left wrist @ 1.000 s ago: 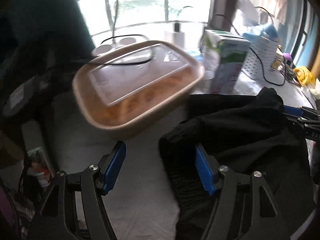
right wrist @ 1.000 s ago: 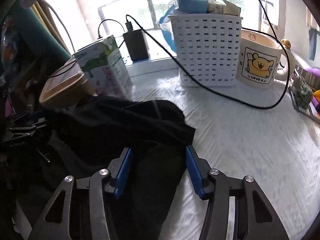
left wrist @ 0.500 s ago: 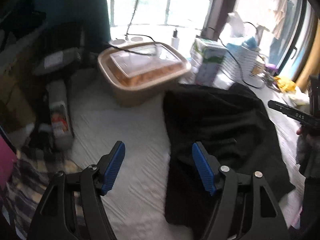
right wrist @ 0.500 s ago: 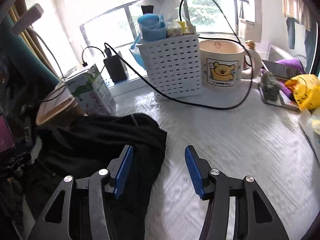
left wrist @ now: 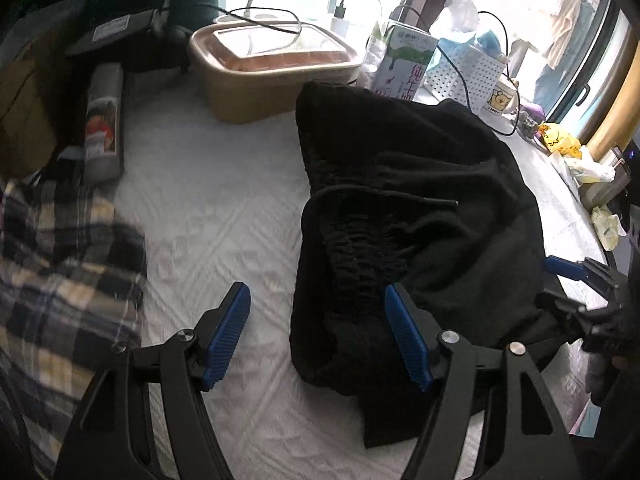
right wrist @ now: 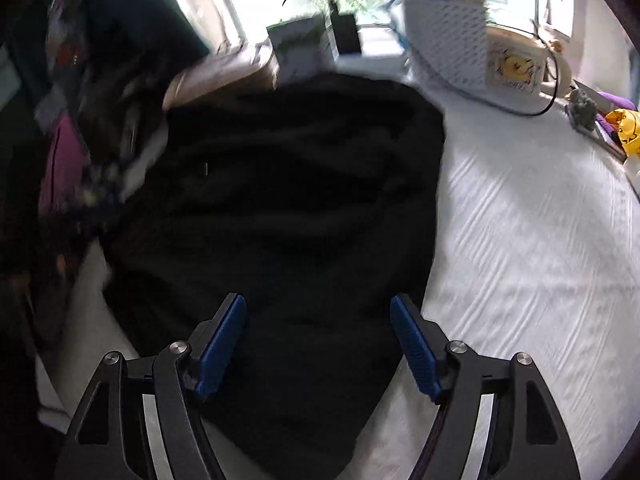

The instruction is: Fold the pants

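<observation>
Lying crumpled on the white bedspread (left wrist: 208,208), black pants (left wrist: 420,216) look soft, limp, light. Left gripper (left wrist: 318,338) and right gripper (right wrist: 318,346) both spread, empty. Best hold: elastic waistband (left wrist: 360,256) edge.

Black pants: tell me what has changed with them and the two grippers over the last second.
The black pants went from a raised bunch near the grippers to lying spread on the white cover, waistband and drawstring showing. The left gripper and right gripper pulled back and higher, so more of the bed shows. Both stayed open, holding nothing. The tan lidded container, carton and white basket kept their places.
</observation>
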